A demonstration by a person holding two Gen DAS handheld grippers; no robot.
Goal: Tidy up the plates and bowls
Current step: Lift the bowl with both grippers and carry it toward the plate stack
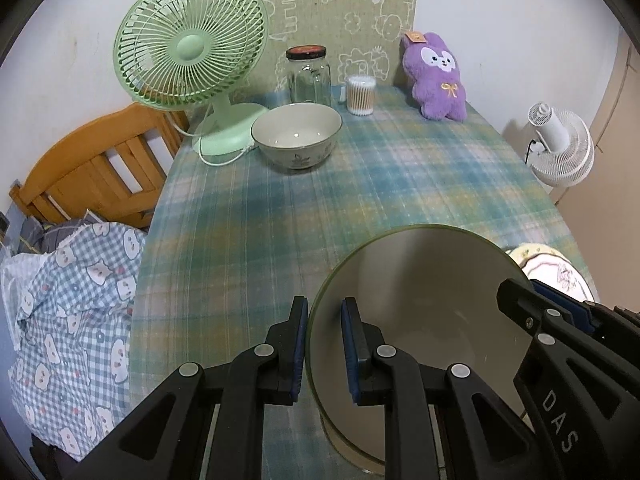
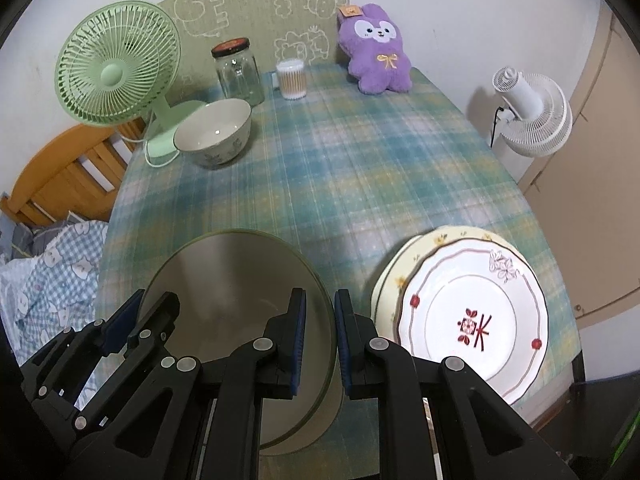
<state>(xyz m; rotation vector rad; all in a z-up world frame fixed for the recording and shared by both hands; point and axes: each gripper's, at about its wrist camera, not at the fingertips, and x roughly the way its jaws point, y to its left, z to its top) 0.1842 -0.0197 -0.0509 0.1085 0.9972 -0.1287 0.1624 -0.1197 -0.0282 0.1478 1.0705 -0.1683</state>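
Left hand-held gripper (image 1: 325, 350) and right hand-held gripper (image 2: 320, 344) each pinch the rim of an empty bowl (image 1: 420, 312); second bowl (image 1: 296, 134), empty, at 11 o'clock; stacked plates (image 2: 472, 316) at 3 o'clock.

Black gripper (image 1: 324, 344) frames, blue pads, silver rivets, "DAS" lettering.

- White letters "DAS" run along the black arm of the right gripper (image 1: 556, 320), at the left wrist view's lower right.
- Nothing else reads clearly.
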